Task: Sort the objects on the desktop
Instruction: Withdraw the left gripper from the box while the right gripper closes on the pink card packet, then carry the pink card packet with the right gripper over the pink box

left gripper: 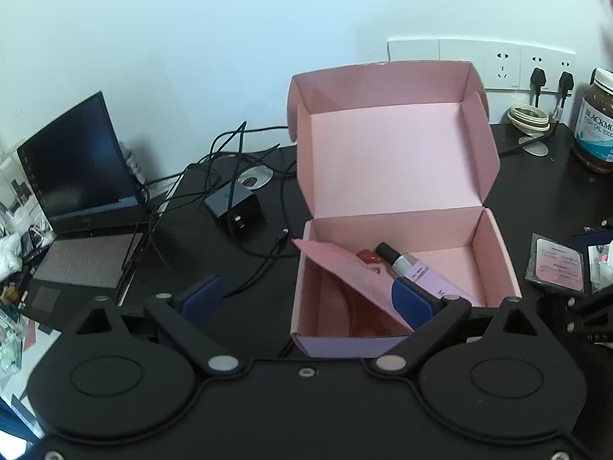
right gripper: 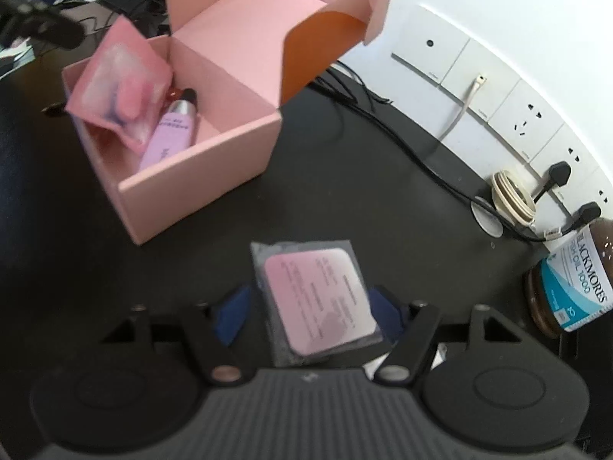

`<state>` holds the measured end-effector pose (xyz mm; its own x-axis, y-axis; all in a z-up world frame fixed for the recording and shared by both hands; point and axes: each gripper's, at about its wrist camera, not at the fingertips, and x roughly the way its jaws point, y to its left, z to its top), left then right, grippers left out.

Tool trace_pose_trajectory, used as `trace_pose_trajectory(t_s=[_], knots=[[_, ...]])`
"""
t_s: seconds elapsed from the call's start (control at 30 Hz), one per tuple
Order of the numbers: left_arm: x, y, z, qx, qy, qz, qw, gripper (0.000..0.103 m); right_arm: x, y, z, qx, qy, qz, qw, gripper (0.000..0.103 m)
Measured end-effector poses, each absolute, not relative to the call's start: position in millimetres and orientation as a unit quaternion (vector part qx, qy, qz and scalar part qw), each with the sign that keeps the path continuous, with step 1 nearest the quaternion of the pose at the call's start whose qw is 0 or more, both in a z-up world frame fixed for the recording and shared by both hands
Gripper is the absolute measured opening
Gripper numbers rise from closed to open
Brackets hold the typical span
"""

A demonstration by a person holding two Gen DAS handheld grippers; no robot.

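An open pink box [left gripper: 494, 253] stands on the black desk; it also shows in the right wrist view [right gripper: 199, 184]. Inside lie a lilac tube with a black cap [left gripper: 413, 268], a pink pouch [left gripper: 352, 272] and a red item [left gripper: 367, 256]. My left gripper [left gripper: 306, 299] is open and empty at the box's near left corner, its right finger over the box. My right gripper [right gripper: 306, 316] is open around a grey sachet with a pink label [right gripper: 318, 299] on the desk; the fingers do not press it. The sachet also shows in the left wrist view [left gripper: 557, 266].
A laptop [left gripper: 76, 199] stands at the left, with a black charger [left gripper: 235, 207] and cables beside it. A fish-oil bottle [right gripper: 574, 280], a tape roll [right gripper: 511, 195] and wall sockets [right gripper: 536, 130] are at the right. Small packets [left gripper: 599, 260] lie at the far right.
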<state>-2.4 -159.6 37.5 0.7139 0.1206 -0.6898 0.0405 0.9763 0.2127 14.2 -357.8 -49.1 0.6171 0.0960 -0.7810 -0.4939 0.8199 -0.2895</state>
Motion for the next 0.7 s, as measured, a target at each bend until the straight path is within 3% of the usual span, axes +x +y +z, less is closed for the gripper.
trace_pose_trajectory(t_s=[0.07, 0.17, 0.27, 0.33, 0.7], knots=[[-1.5, -154.6, 36.7, 0.097, 0.382, 0.026, 0.919, 0.096, 17.4, -360.6, -49.2, -0.233, 0.405, 0.172, 0.867, 0.061], [-0.1, -149.7, 37.7, 0.086, 0.385, 0.028, 0.918, 0.096, 15.9, -355.0, -48.3, -0.237, 0.408, 0.176, 0.864, 0.046], [1.1, -147.2, 39.0, 0.08, 0.385, 0.027, 0.919, 0.096, 8.7, -344.1, -49.8, -0.262, 0.401, 0.181, 0.859, 0.028], [1.1, -147.3, 39.3, 0.081, 0.385, 0.026, 0.919, 0.096, 8.0, -340.9, -51.4, -0.261, 0.405, 0.178, 0.858, 0.008], [1.5, -134.2, 41.0, 0.057, 0.391, 0.024, 0.918, 0.096, -6.2, -352.1, -14.4, -0.206, 0.363, 0.137, 0.898, 0.002]])
